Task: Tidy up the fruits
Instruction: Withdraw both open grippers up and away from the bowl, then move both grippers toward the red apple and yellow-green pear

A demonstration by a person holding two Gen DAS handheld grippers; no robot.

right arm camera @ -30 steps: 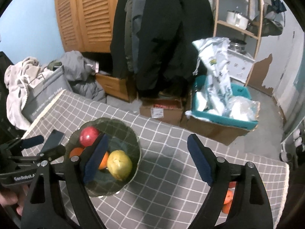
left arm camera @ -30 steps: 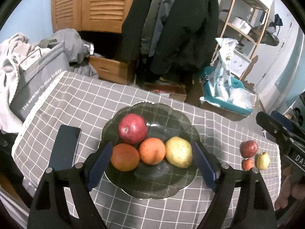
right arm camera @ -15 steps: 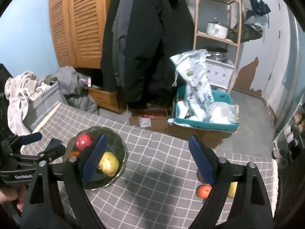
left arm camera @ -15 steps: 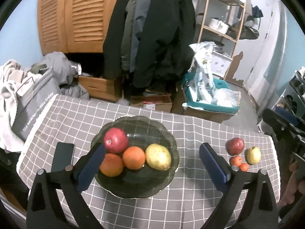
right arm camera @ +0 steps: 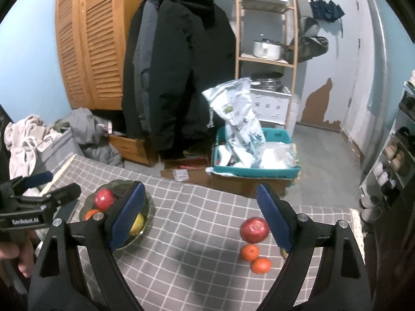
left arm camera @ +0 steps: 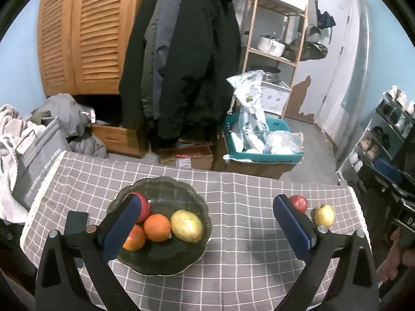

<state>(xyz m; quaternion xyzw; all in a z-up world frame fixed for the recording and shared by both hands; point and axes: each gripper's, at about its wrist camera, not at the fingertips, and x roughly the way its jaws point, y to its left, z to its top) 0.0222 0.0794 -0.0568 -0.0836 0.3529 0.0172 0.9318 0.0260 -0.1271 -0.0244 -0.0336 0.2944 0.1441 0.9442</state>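
Observation:
A dark green plate (left arm camera: 160, 189) on the checked tablecloth holds a red apple (left arm camera: 144, 206), two oranges (left arm camera: 157, 227) and a yellow pear (left arm camera: 186, 225). It also shows in the right wrist view (right arm camera: 116, 184). At the table's right end lie a loose red apple (right arm camera: 254, 229), two small oranges (right arm camera: 249, 252) and a yellow fruit (left arm camera: 324, 215). My left gripper (left arm camera: 207, 230) is open and empty, raised above the table right of the plate. My right gripper (right arm camera: 199, 220) is open and empty, raised above the table's middle.
A dark phone (left arm camera: 75, 220) lies on the cloth left of the plate. Beyond the far table edge are cardboard boxes (left arm camera: 186, 155), a teal crate with bags (left arm camera: 259, 140), hanging coats (left arm camera: 186, 51) and a laundry pile (left arm camera: 26, 129). A wooden shelf (right arm camera: 264, 39) stands behind.
Both grippers have risen and pulled back from the table, so the plate looks smaller. The right view has swung right, bringing the loose fruits into sight. Both stay open.

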